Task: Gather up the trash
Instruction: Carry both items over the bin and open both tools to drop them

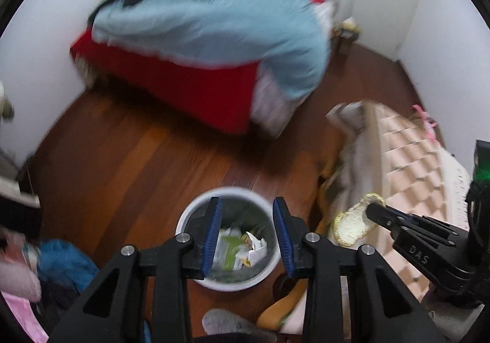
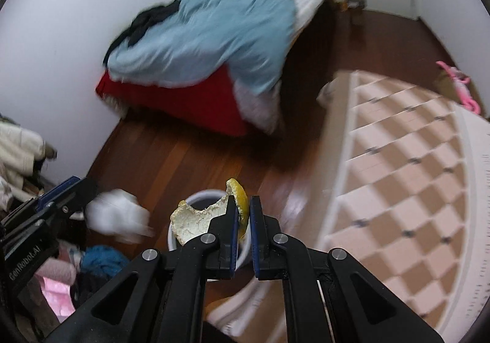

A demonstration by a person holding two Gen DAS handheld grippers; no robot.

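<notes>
A white round trash bin (image 1: 196, 208) stands on the wooden floor and holds crumpled wrappers (image 1: 242, 248). My left gripper (image 1: 248, 235) is open and empty, directly above the bin. My right gripper (image 2: 243, 214) is shut on a yellow fruit peel (image 2: 202, 217) with a white inside, held above the bin's rim (image 2: 202, 197). The peel (image 1: 352, 223) and the right gripper's fingers (image 1: 386, 216) also show in the left wrist view, to the right of the bin. A blurred white object (image 2: 118, 216) is in front of the left gripper (image 2: 65, 196) in the right wrist view.
A bed with a light blue blanket (image 1: 214, 24) and red sheet (image 1: 183, 82) stands ahead against the wall. A quilted pink-beige chest (image 2: 407, 165) is on the right. Piles of clothes (image 1: 61, 266) lie at the lower left. Wooden floor (image 1: 137, 153) lies between the bed and the bin.
</notes>
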